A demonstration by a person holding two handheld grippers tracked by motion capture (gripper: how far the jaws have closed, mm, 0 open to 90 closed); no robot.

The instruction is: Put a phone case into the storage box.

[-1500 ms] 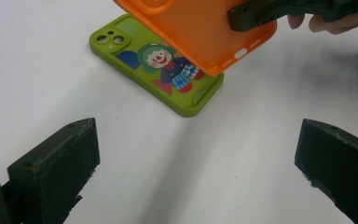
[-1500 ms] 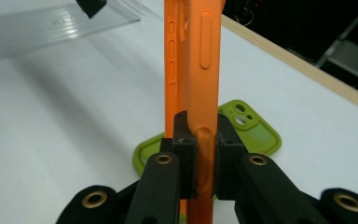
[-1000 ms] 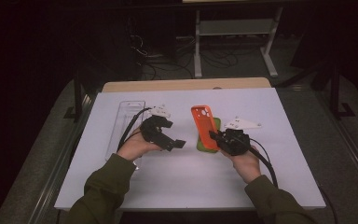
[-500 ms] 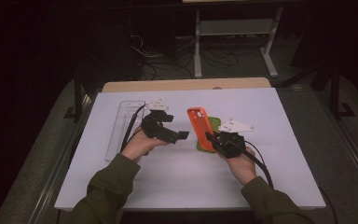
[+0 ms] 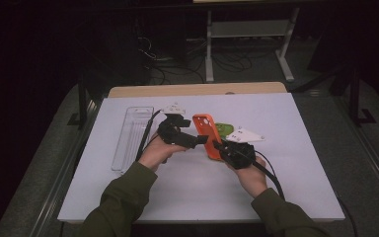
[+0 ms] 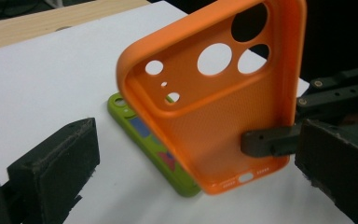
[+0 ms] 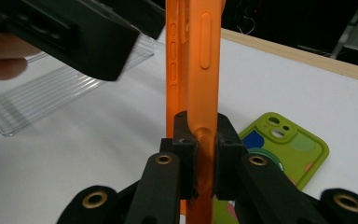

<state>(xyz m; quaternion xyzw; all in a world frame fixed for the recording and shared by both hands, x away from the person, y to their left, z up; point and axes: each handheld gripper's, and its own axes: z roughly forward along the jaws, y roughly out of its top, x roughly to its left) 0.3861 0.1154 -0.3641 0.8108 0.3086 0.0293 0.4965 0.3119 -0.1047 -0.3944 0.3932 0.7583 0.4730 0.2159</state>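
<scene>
near the middle of the white table [image 5: 187,197], a little toward its far edge, the right gripper [image 5: 221,146] holds an orange phone case [image 5: 205,129] upright, lifted off the surface. in the right gripper view the jaws are pinched tight on one side wall of the case [image 7: 200,84], one pad on each face of that wall. the left gripper [image 5: 200,140] sits just beside the case on its left; in the left gripper view its jaws stand wide apart, one black pad at the lower left and the other at the right edge, with the open inside of the case [image 6: 219,116] between them and neither pad touching it. a green phone case [image 7: 279,140] lies flat on the table just behind the orange one, its camera corner toward the far edge. a clear plastic tray [image 5: 131,136] lies toward the left edge of the table, well apart from both cases.
</scene>
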